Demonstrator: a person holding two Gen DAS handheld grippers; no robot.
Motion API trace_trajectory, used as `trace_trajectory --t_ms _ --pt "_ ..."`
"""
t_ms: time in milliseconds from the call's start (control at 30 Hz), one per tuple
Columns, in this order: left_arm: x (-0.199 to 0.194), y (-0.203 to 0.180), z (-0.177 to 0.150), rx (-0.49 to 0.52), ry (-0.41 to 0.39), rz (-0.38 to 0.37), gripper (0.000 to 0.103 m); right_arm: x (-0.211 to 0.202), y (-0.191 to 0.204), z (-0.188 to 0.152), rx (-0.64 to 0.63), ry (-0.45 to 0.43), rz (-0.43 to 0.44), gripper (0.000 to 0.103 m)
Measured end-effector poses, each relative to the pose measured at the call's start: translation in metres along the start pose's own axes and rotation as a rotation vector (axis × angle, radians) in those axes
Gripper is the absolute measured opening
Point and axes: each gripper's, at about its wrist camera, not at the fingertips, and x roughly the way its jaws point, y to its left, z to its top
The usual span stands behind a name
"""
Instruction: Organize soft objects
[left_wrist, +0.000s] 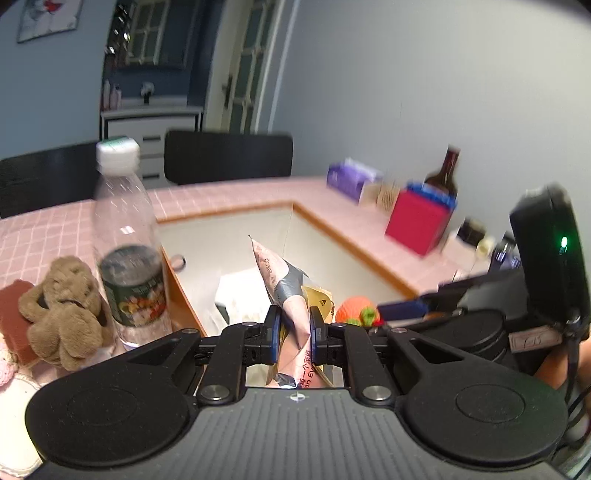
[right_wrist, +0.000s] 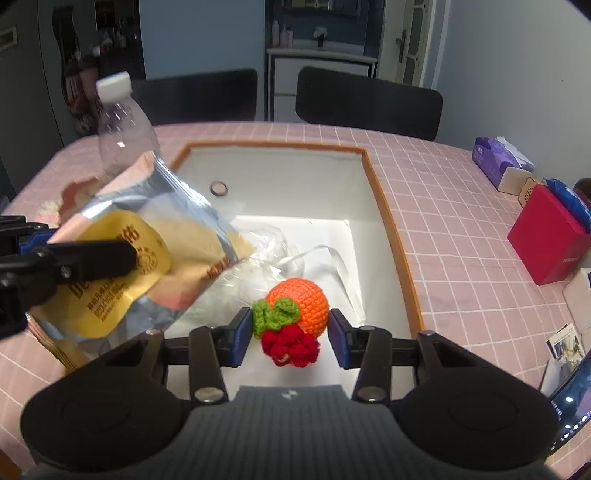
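My left gripper (left_wrist: 292, 334) is shut on a pink, silver and gold snack bag (left_wrist: 286, 280) and holds it above the open white box (left_wrist: 354, 254). The bag (right_wrist: 147, 254) fills the left of the right wrist view, with the left gripper's finger across it. My right gripper (right_wrist: 290, 334) is open, its jaws on either side of an orange crochet fruit with green and red parts (right_wrist: 299, 306) that lies inside the box (right_wrist: 384, 206). The fruit (left_wrist: 356, 310) also shows in the left wrist view. A brown plush toy (left_wrist: 61, 310) lies on the table to the left.
A clear water bottle (left_wrist: 125, 243) stands by the box's left edge. Clear plastic wrap (right_wrist: 258, 266) lies in the box. A red box (right_wrist: 546, 240), a purple tissue pack (right_wrist: 498, 158) and a dark bottle (left_wrist: 445, 173) stand at the right. Two black chairs (right_wrist: 369, 103) stand behind the pink checked table (right_wrist: 461, 236).
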Motion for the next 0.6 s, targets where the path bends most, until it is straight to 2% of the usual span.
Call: trace_trajectory --t_ms 233,400,600 --pt "0.025 -0.009 -0.006 0.061 0.076 0.035 0.016 0.030 -0.007 -0.001 -0.035 0.088 -0.021 0.044" --pt "0.040 -0.015 -0.007 0.094 0.125 0.048 0.017 0.033 -0.005 -0.003 -0.051 0.101 -0.028 0.045" --pt "0.044 -0.017 -0.009 0.112 0.130 0.066 0.017 0.036 -0.002 -0.006 -0.079 0.111 -0.030 0.047"
